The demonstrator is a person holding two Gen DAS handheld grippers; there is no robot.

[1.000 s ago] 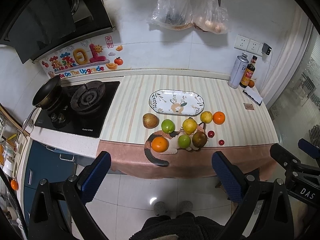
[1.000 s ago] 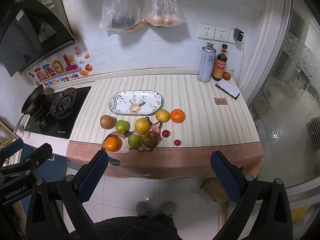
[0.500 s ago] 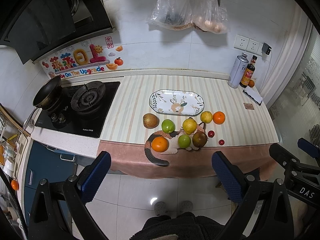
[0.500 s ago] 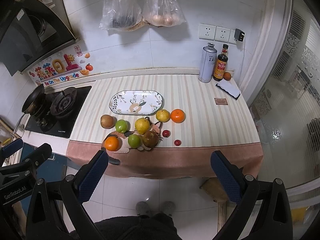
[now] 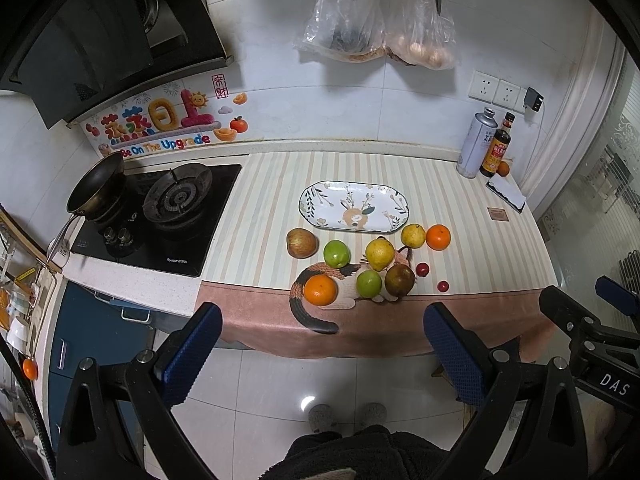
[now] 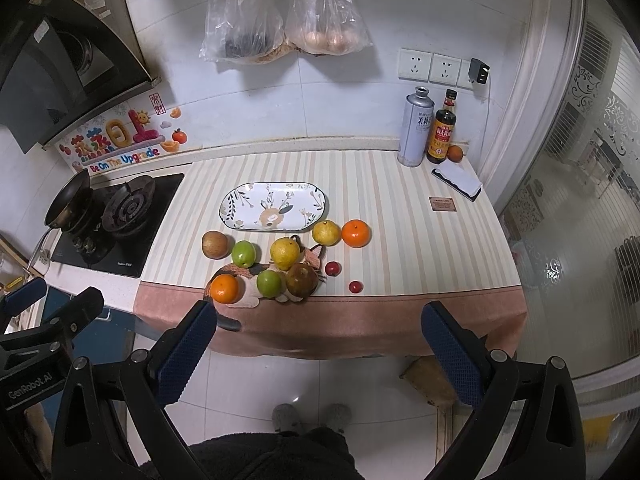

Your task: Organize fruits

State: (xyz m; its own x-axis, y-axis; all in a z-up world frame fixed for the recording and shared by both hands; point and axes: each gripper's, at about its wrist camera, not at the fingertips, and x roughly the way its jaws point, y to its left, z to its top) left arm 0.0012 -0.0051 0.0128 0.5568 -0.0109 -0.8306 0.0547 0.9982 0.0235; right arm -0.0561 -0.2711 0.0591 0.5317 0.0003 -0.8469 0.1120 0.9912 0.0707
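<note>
Several fruits lie on the striped counter in front of an empty oval patterned plate (image 5: 353,207) (image 6: 273,207): a brown apple (image 5: 301,243), two green fruits (image 5: 336,253), two yellow ones (image 5: 380,254), two oranges (image 5: 320,289) (image 6: 355,233), a dark pear (image 6: 301,279) and two small red fruits (image 6: 355,287). My left gripper (image 5: 324,354) hangs open over the floor, well short of the counter edge. My right gripper (image 6: 320,354) is open too, equally far back. Neither holds anything.
A gas hob (image 5: 160,216) with a pan (image 5: 96,189) is at the left. A can (image 6: 417,132), sauce bottle (image 6: 441,128) and small orange (image 6: 455,153) stand at the back right. Bags (image 6: 280,20) hang on the wall. The person's feet (image 5: 346,416) are on the tiled floor.
</note>
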